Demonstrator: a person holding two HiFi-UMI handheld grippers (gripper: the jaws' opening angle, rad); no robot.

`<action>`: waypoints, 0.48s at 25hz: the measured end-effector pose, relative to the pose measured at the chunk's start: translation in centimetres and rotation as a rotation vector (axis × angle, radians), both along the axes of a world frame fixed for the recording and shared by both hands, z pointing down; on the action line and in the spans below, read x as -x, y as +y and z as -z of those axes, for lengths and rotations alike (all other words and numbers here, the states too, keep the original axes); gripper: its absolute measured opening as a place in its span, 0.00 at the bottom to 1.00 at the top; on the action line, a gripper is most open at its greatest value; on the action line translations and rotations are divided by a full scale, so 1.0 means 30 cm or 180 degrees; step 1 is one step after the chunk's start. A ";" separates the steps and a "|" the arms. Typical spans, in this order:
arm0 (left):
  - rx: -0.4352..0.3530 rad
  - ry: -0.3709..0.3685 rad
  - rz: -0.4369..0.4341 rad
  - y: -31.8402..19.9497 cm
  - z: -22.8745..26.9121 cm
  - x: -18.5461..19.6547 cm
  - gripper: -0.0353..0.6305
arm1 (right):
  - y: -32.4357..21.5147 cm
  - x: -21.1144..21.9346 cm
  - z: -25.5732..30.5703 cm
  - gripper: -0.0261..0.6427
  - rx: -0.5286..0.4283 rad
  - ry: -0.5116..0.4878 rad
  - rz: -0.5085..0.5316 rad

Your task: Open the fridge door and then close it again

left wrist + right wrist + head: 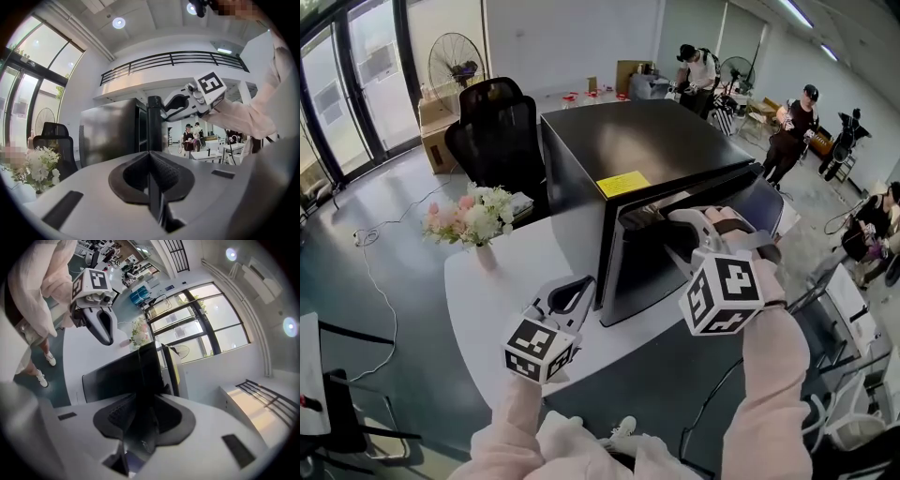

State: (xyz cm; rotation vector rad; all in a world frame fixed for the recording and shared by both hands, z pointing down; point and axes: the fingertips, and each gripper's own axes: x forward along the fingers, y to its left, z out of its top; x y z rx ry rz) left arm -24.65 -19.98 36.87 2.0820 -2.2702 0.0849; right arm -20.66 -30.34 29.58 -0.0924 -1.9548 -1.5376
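Black fridge (647, 150) sat toward the white table's (497, 291) far edge, its door (637, 272) ajar; my right gripper (675, 227) pinched the door's edge; my left gripper (579, 289), jaws pressed together, hovered near the front edge.

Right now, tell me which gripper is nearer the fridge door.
Right. The right gripper is closed on the edge of the fridge door. The left gripper is shut, just short of the door's lower corner, gripping nothing.
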 end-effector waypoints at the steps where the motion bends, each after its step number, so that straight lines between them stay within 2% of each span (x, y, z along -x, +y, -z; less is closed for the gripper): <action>1: -0.0006 0.0002 -0.0009 0.001 -0.002 -0.002 0.07 | 0.006 -0.034 -0.002 0.21 -0.0002 0.0014 0.0002; 5: -0.0035 0.0034 -0.0067 -0.010 -0.014 -0.020 0.07 | 0.011 -0.163 -0.010 0.22 0.0033 0.0064 0.0028; 9: -0.0018 0.0108 -0.0113 -0.024 -0.032 -0.055 0.07 | 0.013 -0.214 -0.019 0.22 0.0019 0.0116 0.0062; 12: -0.0005 0.0115 -0.0247 -0.038 -0.040 -0.100 0.07 | 0.016 -0.249 -0.024 0.23 -0.0007 0.0126 0.0016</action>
